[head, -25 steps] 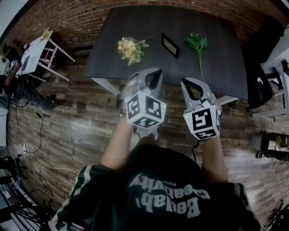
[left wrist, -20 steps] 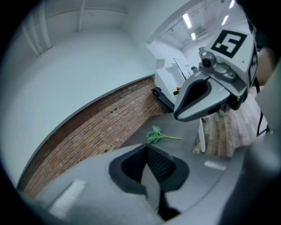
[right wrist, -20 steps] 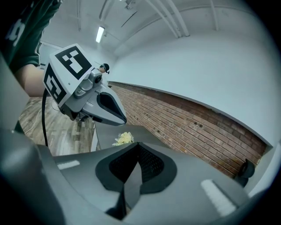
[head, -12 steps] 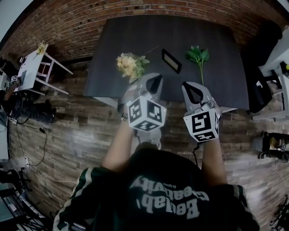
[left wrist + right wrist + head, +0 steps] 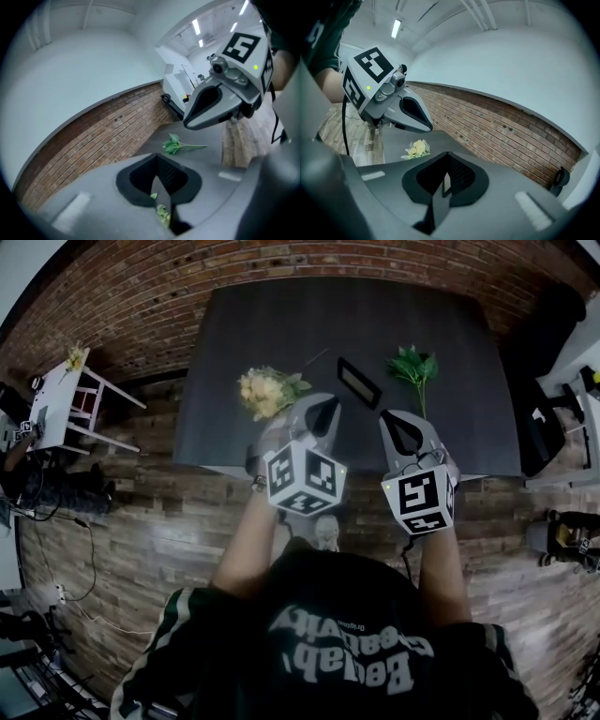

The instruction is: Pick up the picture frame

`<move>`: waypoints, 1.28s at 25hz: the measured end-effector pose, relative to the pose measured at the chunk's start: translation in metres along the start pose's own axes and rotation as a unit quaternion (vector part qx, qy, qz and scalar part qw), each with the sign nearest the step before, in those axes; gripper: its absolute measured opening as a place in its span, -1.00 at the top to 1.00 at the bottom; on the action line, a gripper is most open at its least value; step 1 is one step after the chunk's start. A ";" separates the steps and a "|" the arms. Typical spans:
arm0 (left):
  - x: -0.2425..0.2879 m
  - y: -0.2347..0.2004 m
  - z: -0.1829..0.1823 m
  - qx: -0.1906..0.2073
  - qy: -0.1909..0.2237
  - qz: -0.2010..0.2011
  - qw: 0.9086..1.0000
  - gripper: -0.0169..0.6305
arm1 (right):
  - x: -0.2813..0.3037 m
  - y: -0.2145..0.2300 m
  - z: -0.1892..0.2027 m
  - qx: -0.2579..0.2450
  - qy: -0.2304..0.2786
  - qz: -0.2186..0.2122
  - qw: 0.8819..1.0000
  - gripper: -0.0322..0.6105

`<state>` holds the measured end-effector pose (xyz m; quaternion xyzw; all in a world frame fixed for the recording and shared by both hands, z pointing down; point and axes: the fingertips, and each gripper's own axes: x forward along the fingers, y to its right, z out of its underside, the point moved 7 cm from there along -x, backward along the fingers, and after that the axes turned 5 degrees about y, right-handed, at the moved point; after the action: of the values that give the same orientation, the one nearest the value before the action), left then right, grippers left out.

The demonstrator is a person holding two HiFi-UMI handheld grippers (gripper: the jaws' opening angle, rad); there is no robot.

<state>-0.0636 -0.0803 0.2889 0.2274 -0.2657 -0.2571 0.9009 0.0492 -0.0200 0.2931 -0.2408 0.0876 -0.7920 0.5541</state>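
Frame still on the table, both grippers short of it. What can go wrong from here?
1. The left gripper and right gripper both have their jaws together. If neither opens in time, it would likely shove the picture frame rather than grip it.
2. The frame lies between the yellow flowers and the green sprig. A wide approach may sweep either one.
3. The frame looks thin and low on the table, so jaws may slip off its edge.

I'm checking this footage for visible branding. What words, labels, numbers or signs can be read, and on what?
"Beulah Creativity": upside down on the person's dark shirt; the letters are blurred, so this is uncertain.
Small print beside it: too small to read.
Cubes on the left gripper and right gripper: square markers only, no words.
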 end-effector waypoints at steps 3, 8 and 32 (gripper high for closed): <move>0.008 -0.007 0.005 0.006 0.001 0.006 1.000 0.94 | 0.013 0.002 0.000 0.000 -0.003 0.003 1.000 0.88; 0.017 -0.020 0.012 0.012 0.005 0.010 1.000 0.94 | 0.032 0.007 -0.003 0.000 -0.004 0.016 1.000 0.88; 0.046 -0.046 0.043 -0.005 -0.012 -0.018 1.000 0.94 | 0.093 0.024 -0.016 -0.024 0.009 -0.012 1.000 0.88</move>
<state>-0.0714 -0.1546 0.3128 0.2243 -0.2711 -0.2771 0.8941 0.0367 -0.1169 0.2962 -0.2477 0.1085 -0.7985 0.5379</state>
